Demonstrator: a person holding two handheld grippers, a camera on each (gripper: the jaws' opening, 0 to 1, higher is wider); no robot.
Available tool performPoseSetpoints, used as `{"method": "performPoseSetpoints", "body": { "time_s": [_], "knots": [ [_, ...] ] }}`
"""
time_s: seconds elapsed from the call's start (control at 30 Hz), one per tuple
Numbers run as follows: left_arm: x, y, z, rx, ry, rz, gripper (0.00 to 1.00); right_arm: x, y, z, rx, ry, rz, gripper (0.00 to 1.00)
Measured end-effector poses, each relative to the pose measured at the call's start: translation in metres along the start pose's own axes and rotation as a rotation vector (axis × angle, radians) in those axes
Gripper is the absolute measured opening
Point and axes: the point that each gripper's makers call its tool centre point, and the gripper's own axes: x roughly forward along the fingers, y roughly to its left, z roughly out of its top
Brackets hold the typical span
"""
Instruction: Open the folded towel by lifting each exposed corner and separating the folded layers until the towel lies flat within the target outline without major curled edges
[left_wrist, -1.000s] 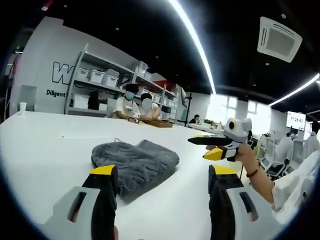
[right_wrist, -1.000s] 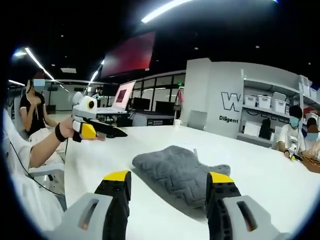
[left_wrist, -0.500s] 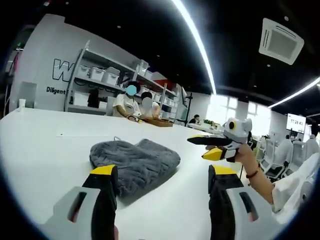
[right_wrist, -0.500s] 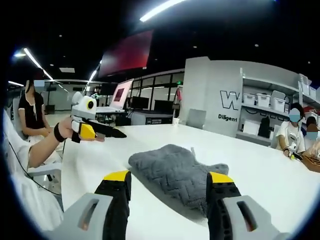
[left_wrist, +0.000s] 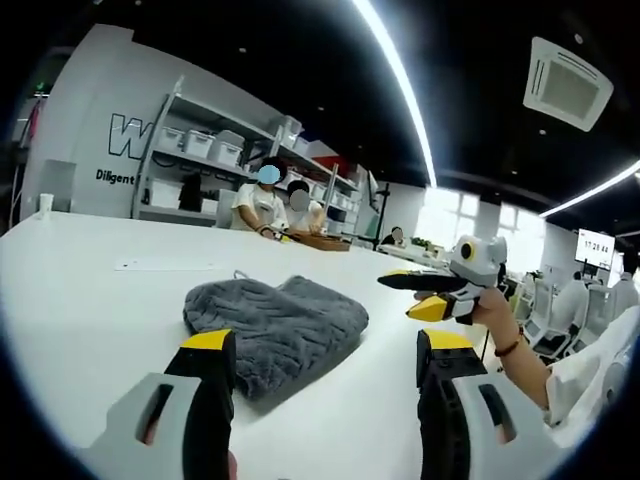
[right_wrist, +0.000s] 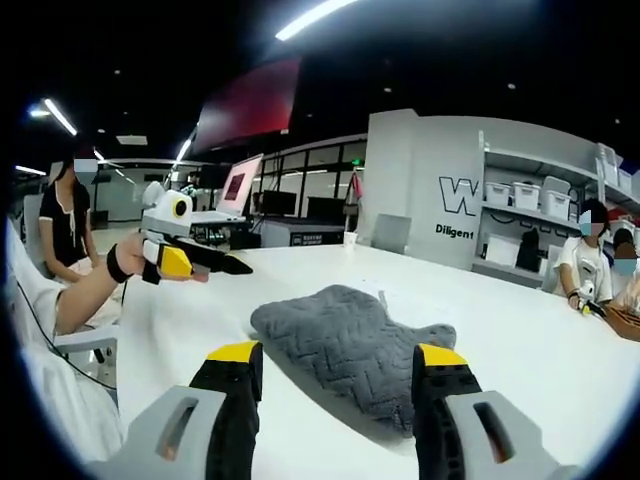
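Towel (left_wrist: 280, 325) lies folded on table (left_wrist: 90, 310), tongs (left_wrist: 322, 350) apart.

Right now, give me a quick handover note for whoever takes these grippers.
Left gripper: open, empty, held above the table just short of the towel.
Right gripper: open, empty, same stance from the opposite side.
Grey towel: folded in a bunched heap on the white table, untouched.
Done: nothing yet.
Left: lift each corner, separate layers, flatten. No target outline is visible to me.
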Motion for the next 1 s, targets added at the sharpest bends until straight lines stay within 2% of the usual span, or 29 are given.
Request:
{"method": "performPoseSetpoints", "body": {
  "time_s": [0.43,0.5,0.63,1.0],
  "knots": [
    [0.0079,0.0012,-0.0017,-0.005,0.0,0.008,0.72,-0.0003,-0.004,-0.001,0.002,0.003,-0.011,0.58],
    [0.0081,0.0009,-0.003,0.024,0.005,0.011,0.73,-0.0004,-0.0043,-0.0008,-0.002,0.003,-0.014,0.58],
    [0.0083,0.0007,-0.0036,0.023,0.006,0.011,0.73,0.0009,-0.0062,0.0002,0.009,-0.006,-0.02,0.58],
    [0.0103,0.0088,-0.0026,0.026,0.003,0.02,0.74,0.0081,-0.0068,-0.0006,-0.001,0.008,-0.026,0.58]
  ]
}}
